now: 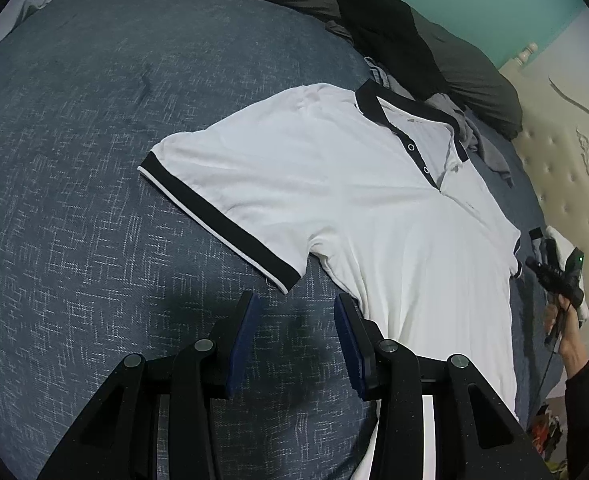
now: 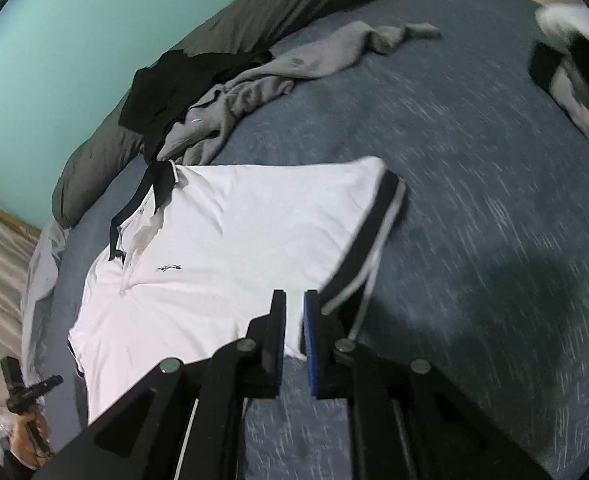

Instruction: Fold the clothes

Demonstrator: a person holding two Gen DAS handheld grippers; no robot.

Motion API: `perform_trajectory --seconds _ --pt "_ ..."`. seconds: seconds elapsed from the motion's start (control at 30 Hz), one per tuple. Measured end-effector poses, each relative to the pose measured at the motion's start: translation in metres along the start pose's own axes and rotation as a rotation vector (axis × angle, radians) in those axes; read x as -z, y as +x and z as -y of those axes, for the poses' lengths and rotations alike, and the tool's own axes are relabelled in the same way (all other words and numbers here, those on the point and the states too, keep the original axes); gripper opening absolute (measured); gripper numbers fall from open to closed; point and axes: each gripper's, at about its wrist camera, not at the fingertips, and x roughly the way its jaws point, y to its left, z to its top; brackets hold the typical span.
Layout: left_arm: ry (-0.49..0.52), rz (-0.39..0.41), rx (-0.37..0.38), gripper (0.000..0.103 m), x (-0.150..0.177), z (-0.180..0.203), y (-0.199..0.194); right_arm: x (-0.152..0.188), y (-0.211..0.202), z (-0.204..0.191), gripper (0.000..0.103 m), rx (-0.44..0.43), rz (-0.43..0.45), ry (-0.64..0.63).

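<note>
A white polo shirt (image 1: 334,200) with a black collar and black sleeve bands lies flat, front up, on the blue bedspread (image 1: 94,160). My left gripper (image 1: 296,300) hovers open over bare bedspread, just beside the shirt's side seam below the left sleeve band (image 1: 222,224); nothing is between its pads. In the right wrist view the shirt (image 2: 234,248) spreads ahead. My right gripper (image 2: 294,296) stands at the shirt's edge by the other sleeve band (image 2: 370,240). Its jaws are a narrow slit apart, and the pads press on no cloth.
A crumpled grey garment (image 2: 254,84) and a black one (image 2: 162,88) lie beyond the collar, against a dark grey duvet (image 2: 234,12). Another black-and-white garment (image 2: 574,76) lies far right. A padded headboard (image 1: 566,152) bounds the bed. A hand (image 1: 566,336) shows at the edge.
</note>
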Motion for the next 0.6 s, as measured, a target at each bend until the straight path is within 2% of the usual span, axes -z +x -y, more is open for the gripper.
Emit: perform_trajectory --seconds 0.1,0.23,0.3,0.43,0.6 --pt "0.004 -0.006 0.004 0.043 0.002 0.002 0.003 0.002 0.018 -0.004 0.008 0.018 -0.045 -0.027" --pt "0.009 -0.012 0.009 0.043 0.004 0.004 0.005 0.012 0.032 0.016 0.008 0.064 -0.088 0.022" --pt "0.01 -0.017 0.009 0.043 0.006 0.005 0.006 0.017 0.032 0.025 0.008 0.054 -0.089 0.051" --pt "0.008 -0.027 0.01 0.043 0.012 0.006 0.004 0.017 0.021 0.026 0.006 0.075 -0.087 0.058" --pt "0.017 -0.045 0.016 0.043 0.025 0.015 -0.007 0.021 -0.008 0.006 0.009 0.039 -0.103 0.011"
